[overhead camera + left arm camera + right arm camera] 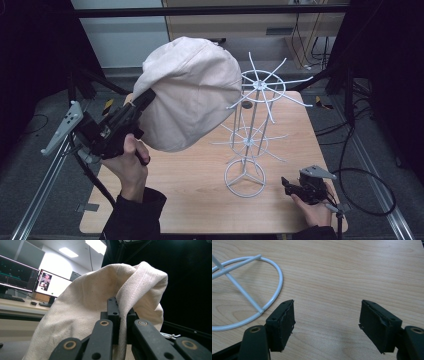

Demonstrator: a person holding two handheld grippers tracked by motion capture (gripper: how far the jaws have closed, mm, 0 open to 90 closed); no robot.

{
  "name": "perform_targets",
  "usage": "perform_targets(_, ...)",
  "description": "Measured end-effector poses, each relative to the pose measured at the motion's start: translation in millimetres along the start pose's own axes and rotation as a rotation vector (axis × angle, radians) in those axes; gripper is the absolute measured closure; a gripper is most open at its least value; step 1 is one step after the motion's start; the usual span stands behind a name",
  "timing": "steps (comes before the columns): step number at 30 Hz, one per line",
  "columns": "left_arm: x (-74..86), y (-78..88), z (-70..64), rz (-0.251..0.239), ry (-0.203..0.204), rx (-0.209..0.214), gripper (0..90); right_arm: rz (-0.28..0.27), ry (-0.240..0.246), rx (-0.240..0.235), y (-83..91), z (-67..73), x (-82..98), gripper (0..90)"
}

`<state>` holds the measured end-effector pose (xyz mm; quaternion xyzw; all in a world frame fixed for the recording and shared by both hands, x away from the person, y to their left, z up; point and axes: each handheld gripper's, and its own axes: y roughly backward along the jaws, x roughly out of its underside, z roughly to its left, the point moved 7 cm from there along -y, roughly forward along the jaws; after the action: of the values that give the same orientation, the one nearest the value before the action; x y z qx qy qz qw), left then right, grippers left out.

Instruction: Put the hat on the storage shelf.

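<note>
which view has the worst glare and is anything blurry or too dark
Left gripper view: ceiling lights and a monitor blow out white, right side falls to black; cap stays sharp. High view: dim, soft, dark edges around the table. Right gripper view: evenly lit, crisp wood grain, fingers sharp.

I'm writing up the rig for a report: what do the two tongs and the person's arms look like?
Both tongs, left and right, are black, with two flat jaws on brass-coloured pivot pins. Each carries a grey three-cornered plate on top and trails a black cable. The right jaw pads look worn at the edges. The person wears dark sleeves.
</note>
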<state>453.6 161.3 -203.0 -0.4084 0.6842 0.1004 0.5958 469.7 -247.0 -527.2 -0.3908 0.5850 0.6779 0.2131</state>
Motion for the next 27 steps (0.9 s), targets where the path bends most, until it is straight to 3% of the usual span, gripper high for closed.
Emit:
perform_targets(16, 19.6, -1.5, 20.0, 0.054, 0.041, -0.014, 88.3, 0.003, 0.011, 0.003, -0.7, -0.2, 0.6, 28.3)
perform_targets(27, 39.9, -1.5, 35.6, 0.127, 0.049, -0.037, 88.2, 0.005, 0.008, 0.000, -1.0, 0.1, 0.8, 28.3)
